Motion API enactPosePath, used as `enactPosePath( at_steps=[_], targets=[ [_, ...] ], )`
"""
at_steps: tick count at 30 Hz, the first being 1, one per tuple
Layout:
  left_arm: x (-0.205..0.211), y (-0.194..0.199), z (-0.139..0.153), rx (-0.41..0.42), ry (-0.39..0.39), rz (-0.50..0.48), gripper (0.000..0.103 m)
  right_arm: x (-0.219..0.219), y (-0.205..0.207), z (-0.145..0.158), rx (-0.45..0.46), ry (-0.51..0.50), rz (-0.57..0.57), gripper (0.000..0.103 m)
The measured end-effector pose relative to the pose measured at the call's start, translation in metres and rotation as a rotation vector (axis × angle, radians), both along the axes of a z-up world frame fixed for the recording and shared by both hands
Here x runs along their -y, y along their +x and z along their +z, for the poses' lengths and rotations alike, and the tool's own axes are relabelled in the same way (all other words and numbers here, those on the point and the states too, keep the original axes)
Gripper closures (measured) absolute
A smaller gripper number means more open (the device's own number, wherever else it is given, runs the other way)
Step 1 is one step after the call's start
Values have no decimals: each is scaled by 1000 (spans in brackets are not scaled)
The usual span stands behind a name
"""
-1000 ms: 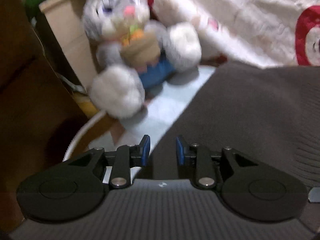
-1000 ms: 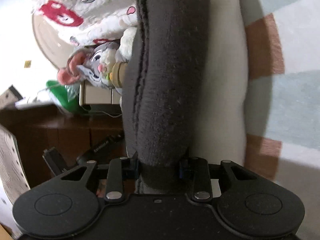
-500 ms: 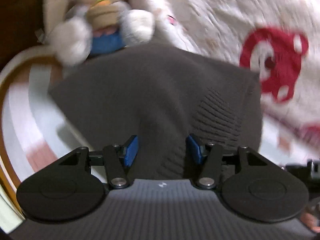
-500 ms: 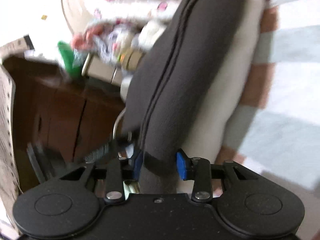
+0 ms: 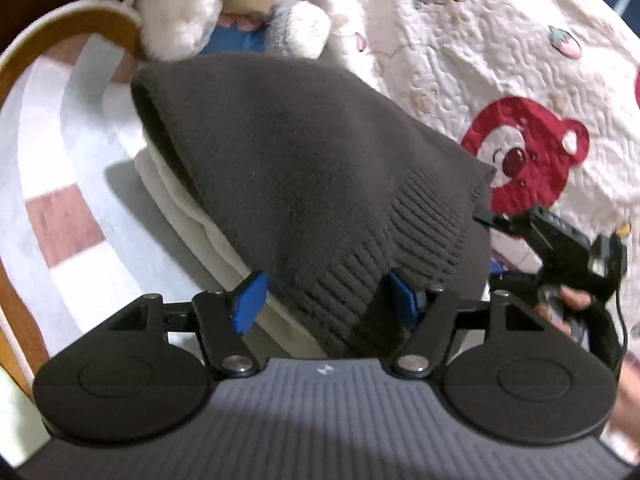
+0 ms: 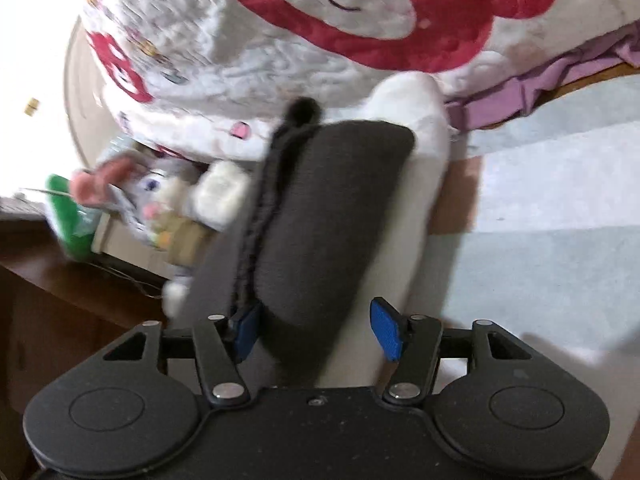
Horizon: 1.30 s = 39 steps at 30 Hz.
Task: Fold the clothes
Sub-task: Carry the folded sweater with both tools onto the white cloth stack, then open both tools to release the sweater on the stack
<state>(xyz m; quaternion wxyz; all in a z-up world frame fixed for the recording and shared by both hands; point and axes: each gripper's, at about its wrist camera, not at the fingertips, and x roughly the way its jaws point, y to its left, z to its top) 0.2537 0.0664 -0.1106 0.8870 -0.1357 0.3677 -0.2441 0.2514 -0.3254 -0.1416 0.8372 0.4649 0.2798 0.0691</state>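
While both jaws are spread wide, the left tongs and right tongs are kept astride the folded grey sweater, gripping nothing, apparently to square it. It is stacked on a white garment upon the rug.

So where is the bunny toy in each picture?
Left wrist view: the bunny toy sits at the top edge, just past the dark grey sweater.
Right wrist view: the bunny toy is blurry, at middle left, beside the sweater.
Shared landmark: the red bear quilt.
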Motion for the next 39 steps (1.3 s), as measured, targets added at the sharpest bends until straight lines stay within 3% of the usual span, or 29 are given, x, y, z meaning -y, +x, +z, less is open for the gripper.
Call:
enactPosePath(
  at_steps=[3, 5, 8, 9, 11, 15, 20, 26, 28, 32, 35, 39],
  targets=[
    [11, -7, 8, 46, 53, -3, 38, -2, 3, 16, 90, -190, 15, 54],
    [19, -10, 13, 61, 67, -9, 39, 0, 8, 28, 141, -243, 0, 74],
    [29, -16, 14, 97, 121, -22, 39, 3, 4, 38, 222, -300, -61, 82],
    [32, -18, 14, 110, 138, -26, 39, 1, 5, 33, 198, -355, -54, 82],
    [33, -19, 14, 102, 139, -26, 39, -3, 7, 20, 132, -467, -33, 80],
    [36, -21, 20, 97, 172, -15, 38, 7, -11, 20, 155, -403, -77, 73],
    [43, -27, 31, 37, 154, -28, 38, 4, -40, 26, 157, -462, -30, 69],
    [69, -44, 31, 86, 276, -68, 34, -7, -82, 33, 160, -520, 18, 69],
    [71, -47, 32, 74, 268, -92, 28, -11, -96, 35, 161, -539, 33, 62],
    [82, -62, 40, 127, 351, -84, 27, -18, -124, 40, 164, -578, 65, 53],
    [88, -75, 50, 136, 385, -57, 18, -23, -145, 44, 165, -606, 89, 48],
    [94, -102, 62, 146, 431, -85, 13, -25, -170, 57, 157, -639, 50, 37]
  ],
)
